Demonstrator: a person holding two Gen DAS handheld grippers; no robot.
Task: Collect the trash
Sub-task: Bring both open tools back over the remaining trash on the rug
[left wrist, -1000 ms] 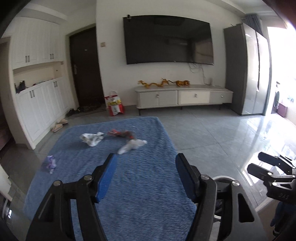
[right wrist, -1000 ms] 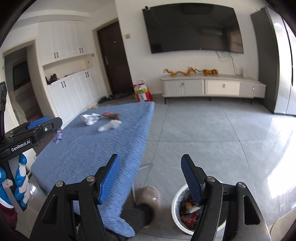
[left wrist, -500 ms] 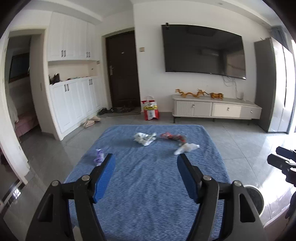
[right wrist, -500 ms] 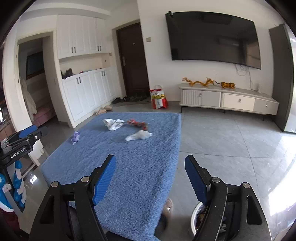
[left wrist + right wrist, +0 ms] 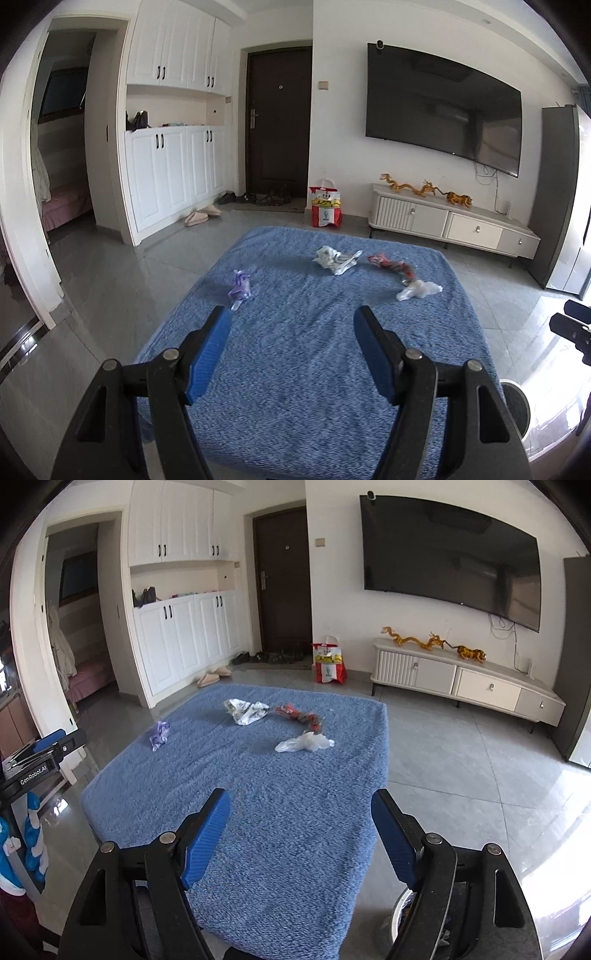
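Observation:
Several pieces of trash lie on a blue-covered table (image 5: 295, 369): a purple wrapper (image 5: 240, 285), a crumpled white paper (image 5: 335, 257), a red wrapper (image 5: 391, 266) and a clear plastic bag (image 5: 419, 290). In the right wrist view they are the purple wrapper (image 5: 159, 734), white paper (image 5: 245, 710), red wrapper (image 5: 300, 716) and plastic bag (image 5: 304, 743). My left gripper (image 5: 291, 347) is open and empty over the near part of the table. My right gripper (image 5: 300, 830) is open and empty near the table's right edge. A white trash bin (image 5: 400, 915) shows low right.
The bin's rim (image 5: 515, 406) stands on the floor right of the table. A TV cabinet (image 5: 450, 221), a red bag (image 5: 325, 210), white cupboards (image 5: 173, 170) and a grey fridge (image 5: 557, 192) line the room. The floor is grey tile.
Both grippers have swung left and risen, so the views now face the table squarely. The trash has not moved. Both grippers stay open.

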